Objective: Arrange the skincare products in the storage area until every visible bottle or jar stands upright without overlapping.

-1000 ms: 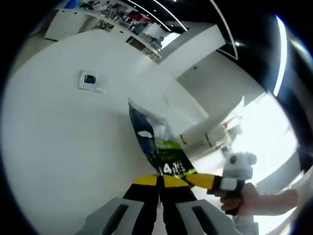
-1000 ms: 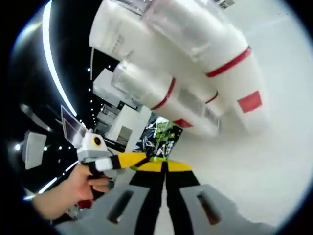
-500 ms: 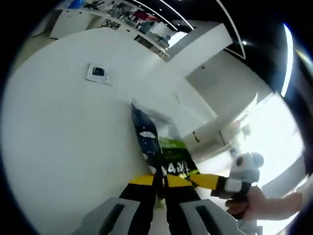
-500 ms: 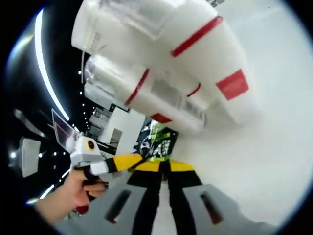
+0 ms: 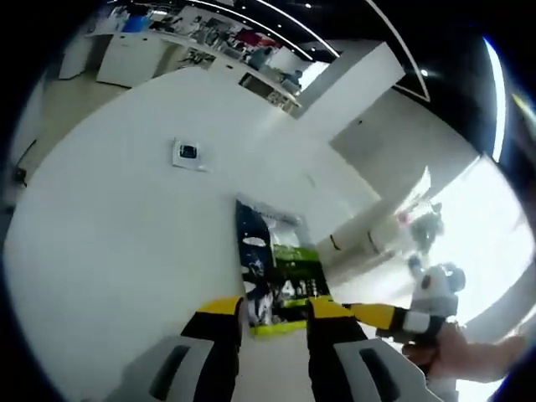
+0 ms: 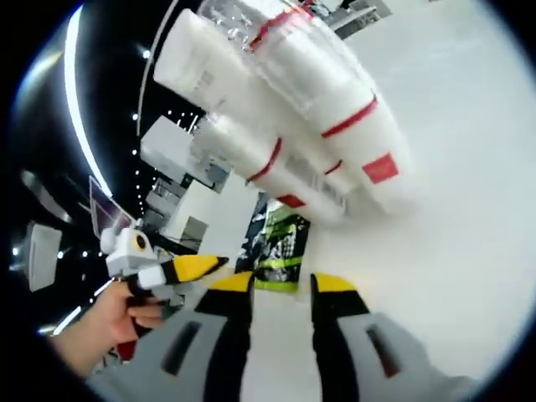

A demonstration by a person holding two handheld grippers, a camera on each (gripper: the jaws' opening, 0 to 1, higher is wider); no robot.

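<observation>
A dark sachet with a green label (image 5: 278, 276) rests on the white table (image 5: 109, 243), its near end between the spread jaws of my left gripper (image 5: 275, 308), which is open. The same sachet (image 6: 280, 243) lies just beyond my right gripper (image 6: 282, 286), also open with nothing pinched. White bottles with red bands and clear caps (image 6: 322, 100) crowd together above the sachet in the right gripper view; the view is rolled, so whether they stand upright is unclear. The right gripper (image 5: 402, 316) enters the left gripper view from the right, and the left gripper (image 6: 167, 270) enters the right gripper view from the left.
A small white card with a dark square (image 5: 188, 153) lies farther out on the table. A hand (image 5: 469, 356) holds the right gripper, and another hand (image 6: 109, 322) holds the left one. Shelves and counters stand in the background.
Both grippers were shut on the sachet; both have opened, letting it go. The bottles look smaller and farther off in the right gripper view as that camera drew back.
</observation>
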